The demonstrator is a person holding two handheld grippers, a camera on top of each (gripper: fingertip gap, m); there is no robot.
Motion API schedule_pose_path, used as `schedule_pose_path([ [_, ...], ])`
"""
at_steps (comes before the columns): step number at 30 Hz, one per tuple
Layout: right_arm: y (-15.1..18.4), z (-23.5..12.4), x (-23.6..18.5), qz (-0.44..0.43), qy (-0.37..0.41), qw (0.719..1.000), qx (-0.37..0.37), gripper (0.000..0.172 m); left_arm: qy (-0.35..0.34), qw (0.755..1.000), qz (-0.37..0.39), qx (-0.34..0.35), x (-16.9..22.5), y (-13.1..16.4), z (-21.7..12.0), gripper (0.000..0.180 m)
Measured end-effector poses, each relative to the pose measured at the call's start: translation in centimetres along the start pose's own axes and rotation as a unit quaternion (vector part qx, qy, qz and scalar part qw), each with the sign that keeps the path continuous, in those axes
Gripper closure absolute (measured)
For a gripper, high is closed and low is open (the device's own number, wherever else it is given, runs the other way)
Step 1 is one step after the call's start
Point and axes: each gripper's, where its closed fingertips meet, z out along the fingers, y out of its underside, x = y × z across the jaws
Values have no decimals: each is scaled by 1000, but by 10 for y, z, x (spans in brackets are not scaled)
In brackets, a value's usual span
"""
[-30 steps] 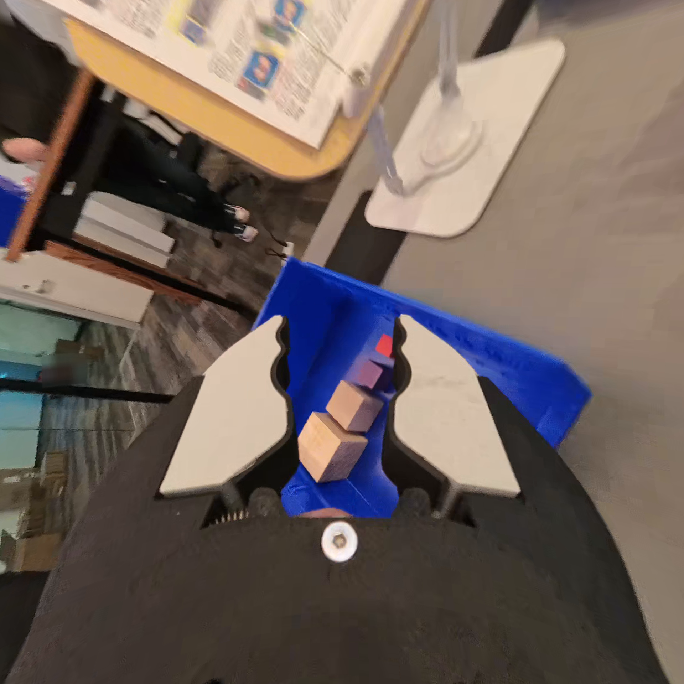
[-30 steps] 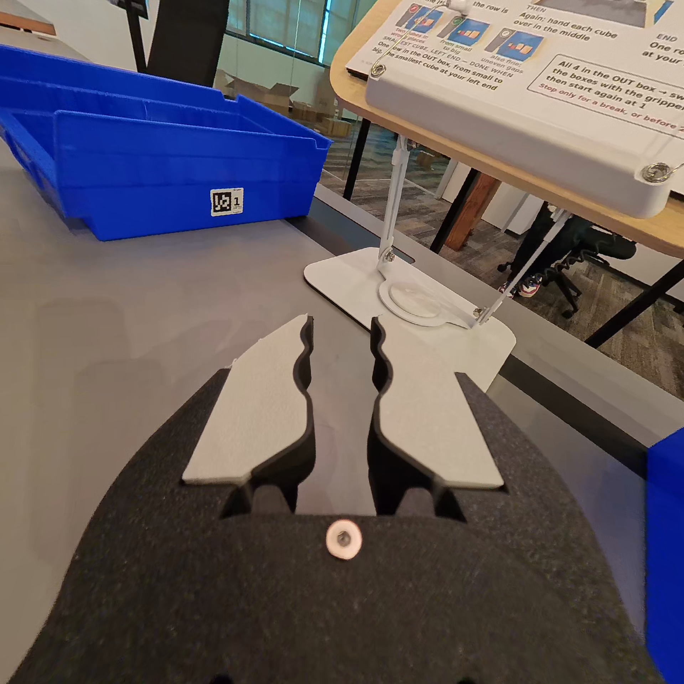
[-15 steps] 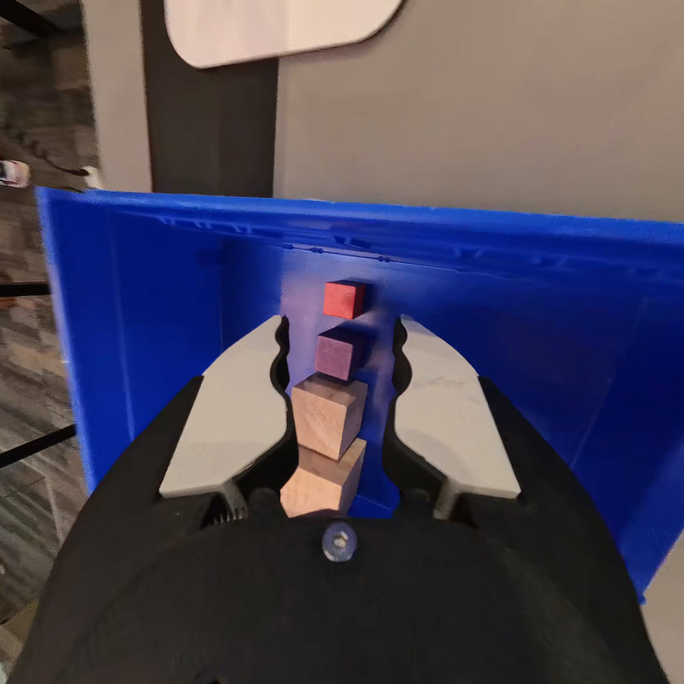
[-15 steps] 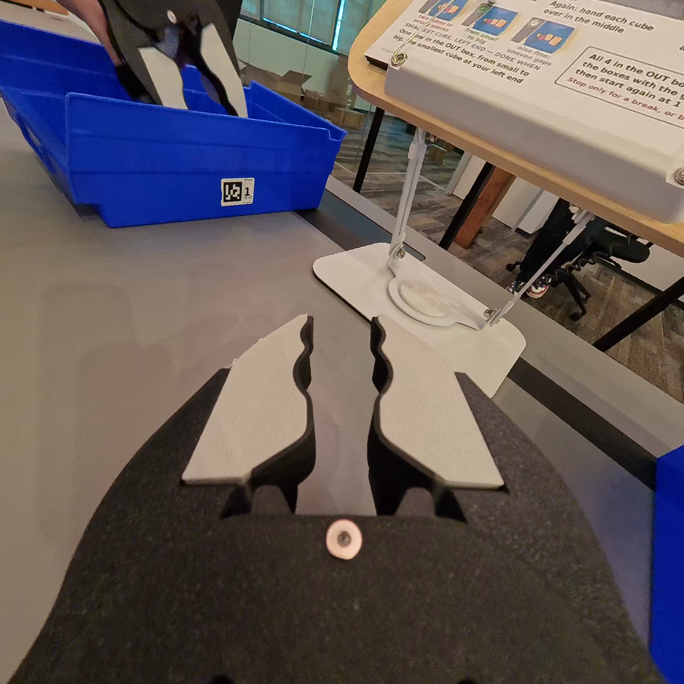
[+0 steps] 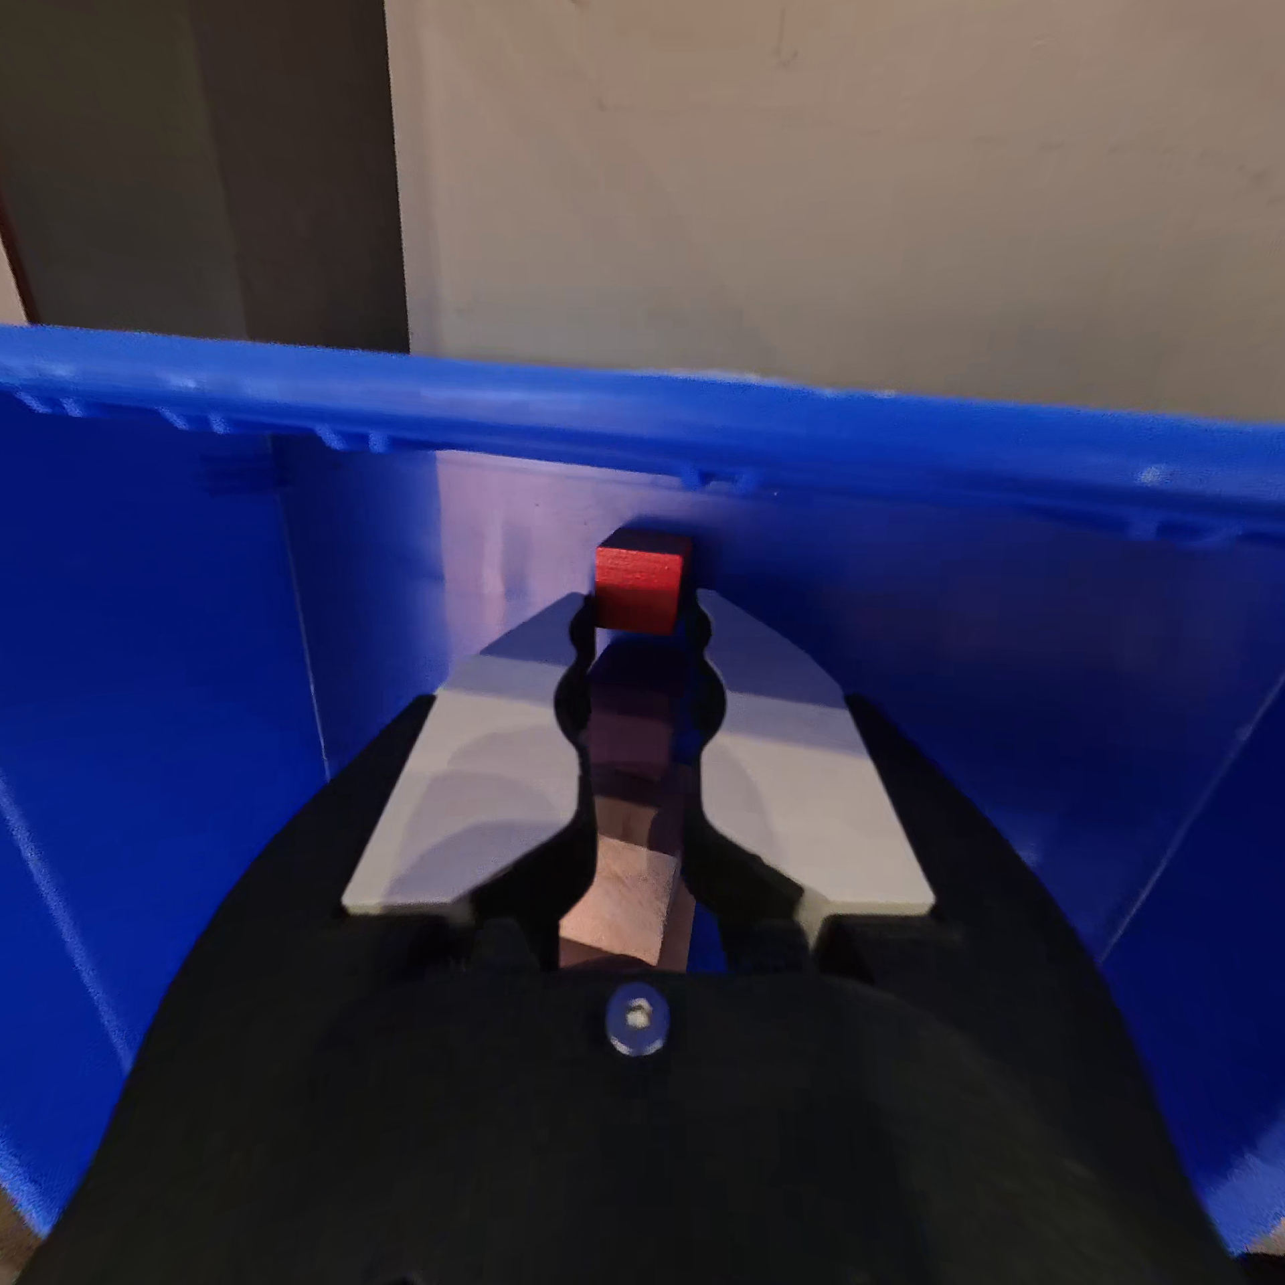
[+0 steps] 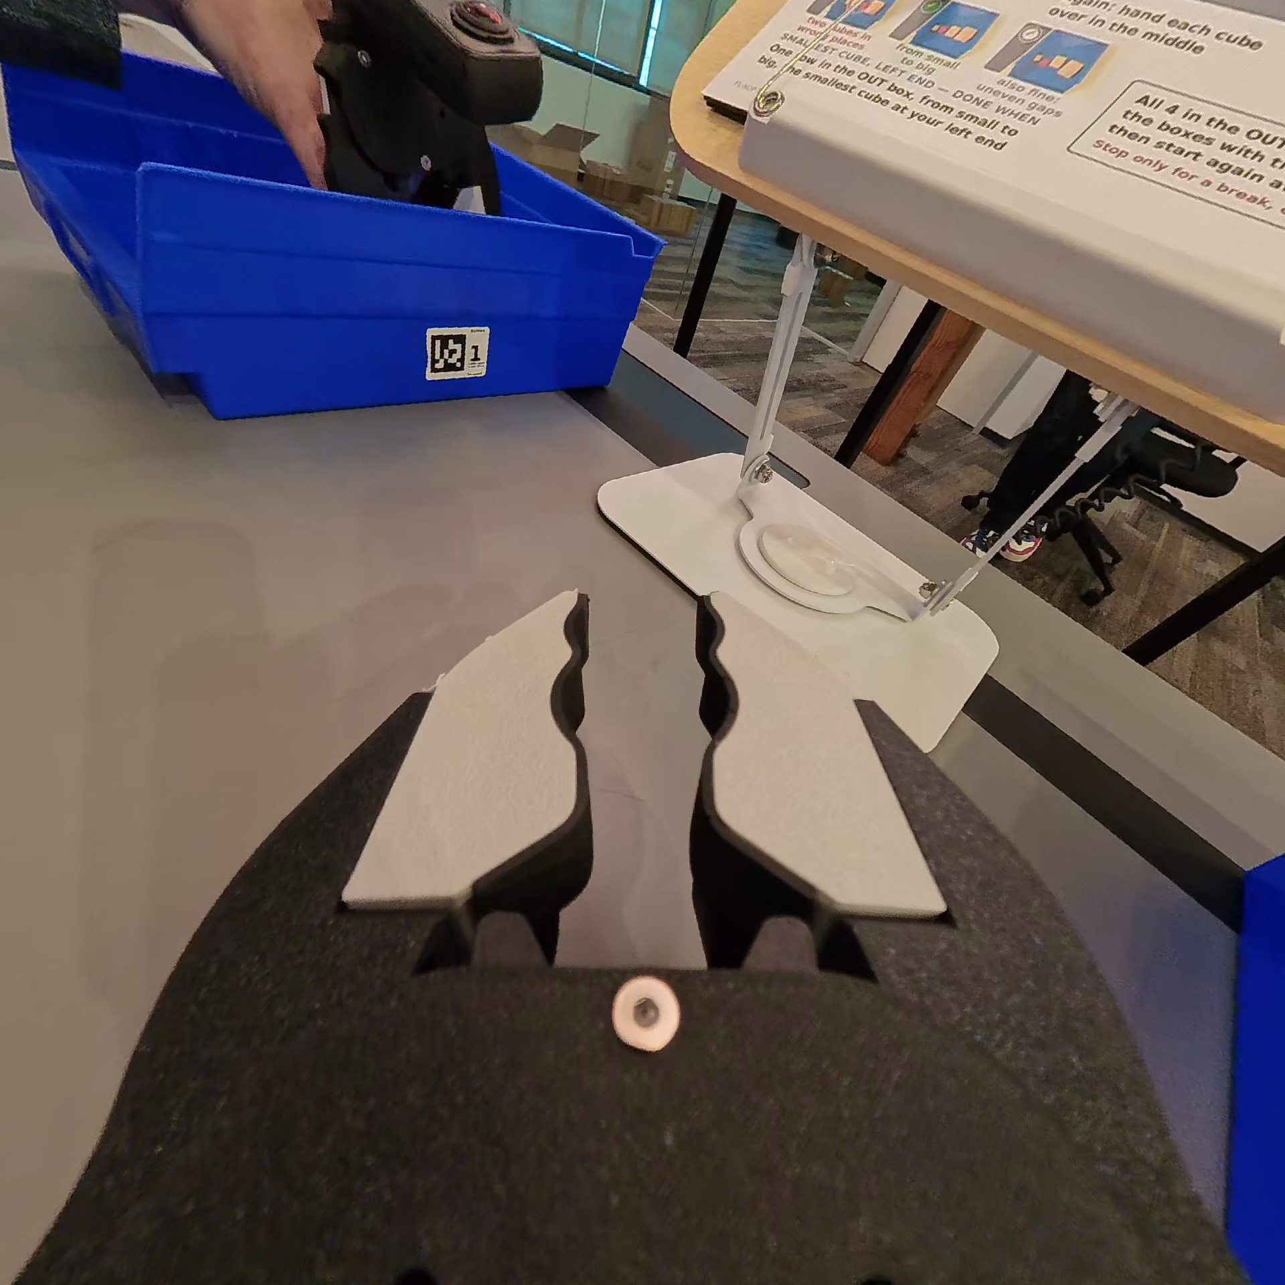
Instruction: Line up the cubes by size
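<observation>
In the left wrist view, the left gripper (image 5: 640, 612) has pushed deeper into the blue plastic bin (image 5: 626, 417) and its fingers have drawn much closer together than half a second ago. Their tips now sit against both sides of the small red wooden cube (image 5: 636, 591), which stands on the bin floor close to the far wall. Behind it in the row we see the purple wooden cube (image 5: 629, 702) and a pale bare-wood cube (image 5: 626, 897), both lying in the channel between the fingers. We judge the red cube light, rigid and smooth-painted. It should be held squarely on two opposite flat faces, because a corner grip would let it twist out.

In the right wrist view, little has changed. The right gripper (image 6: 643, 612) hovers over the grey table (image 6: 278, 556) with its fingers apart and nothing between them. Farther off, the left gripper's body dips into the bin, whose wall hides its fingers.
</observation>
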Motion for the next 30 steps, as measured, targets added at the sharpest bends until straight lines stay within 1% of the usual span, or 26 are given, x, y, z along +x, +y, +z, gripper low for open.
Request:
schedule_pose_path([
  [3,0,0,0,0,0,1000,0,143,0,1000,-5,17,0,-5,-2,159],
  [5,0,0,0,-1,0,1000,0,143,-18,1000,-5,20,-5,-6,-7,159],
  [7,0,0,0,-1,0,1000,0,143,-39,998,-21,36,-11,-6,-20,159],
  [10,-1,0,0,0,1,1000,2,142,-95,992,-44,64,-17,-3,-49,159],
  [12,-1,-1,0,0,2,1000,4,142,-144,985,-51,78,-14,0,-75,159],
  [15,-2,-1,0,-2,1,1000,7,141,-216,964,-52,146,5,-16,-123,159],
  [17,-2,-1,-1,-2,-3,1000,8,141,-246,944,-51,213,25,-39,-153,159],
  [19,-3,-2,-1,2,-7,1000,11,141,-268,922,-32,278,49,-70,-178,159],
  [22,-6,-4,-1,18,-22,999,24,141,-273,899,4,343,79,-125,-195,160],
  [26,-16,-13,1,74,-71,992,66,142,-243,873,53,420,115,-202,-194,160],
  [28,-24,-20,-3,115,-122,981,98,141,-222,865,79,442,130,-234,-185,160],
  [30,-34,-28,-9,169,-188,959,131,141,-197,858,106,462,143,-260,-176,160],
])
